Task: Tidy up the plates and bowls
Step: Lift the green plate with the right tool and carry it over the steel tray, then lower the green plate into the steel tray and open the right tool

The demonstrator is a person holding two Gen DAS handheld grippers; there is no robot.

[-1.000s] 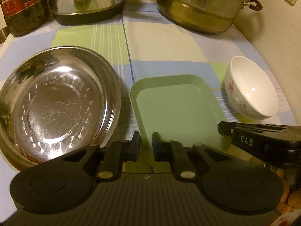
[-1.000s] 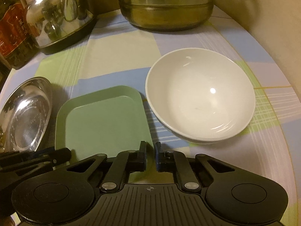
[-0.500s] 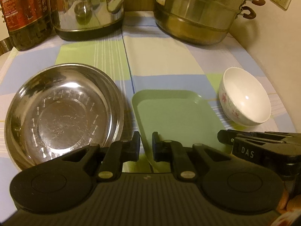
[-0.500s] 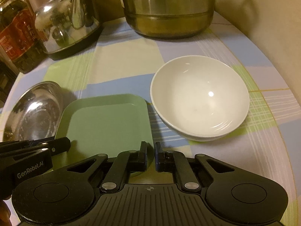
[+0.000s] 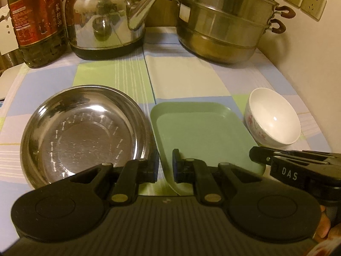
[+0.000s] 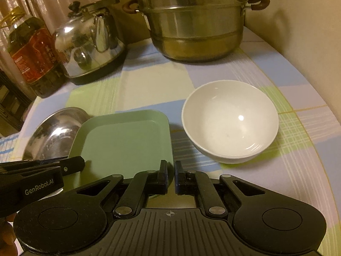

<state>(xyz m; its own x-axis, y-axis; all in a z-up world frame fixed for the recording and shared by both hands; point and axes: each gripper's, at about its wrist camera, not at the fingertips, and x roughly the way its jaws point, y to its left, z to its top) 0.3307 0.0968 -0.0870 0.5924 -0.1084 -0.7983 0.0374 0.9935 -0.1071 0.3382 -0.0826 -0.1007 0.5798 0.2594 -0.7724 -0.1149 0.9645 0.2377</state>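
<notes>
**Both pairs of jaws pinch the near rim of the green tray**

The bench (image 5: 191, 74), under a checked cloth, carries everything. At the back stand a stacked steel steamer (image 5: 226, 21), a kettle (image 5: 102, 19) and an oil bottle (image 5: 36, 21), none of them likely part of this step.

In the left wrist view the steel plate (image 5: 85, 134) lies at about 10 o'clock from the left gripper (image 5: 165, 166), close beside the green tray (image 5: 202, 134), which spreads from 12 to 1 o'clock. The white bowl (image 5: 275, 117), with a floral pattern on its side, sits at 2 o'clock just beyond the tray's far right corner.

In the right wrist view the tray (image 6: 125, 138) fills 10 to 12 o'clock ahead of the right gripper (image 6: 171, 177), and the bowl (image 6: 230, 119) lies at 1 o'clock, near the tray's right edge but apart from it.

The tray's near edge runs crosswise between the two grippers, its two sides almost equal in length. The left jaws are drawn narrow on the near left corner, the right jaws narrow on the near right corner, so each hand appears to hold one end of the same rim.

My reading is that the tray is being carried two-handed; the steel plate is nearest the left hand, the bowl nearest the right.
</notes>
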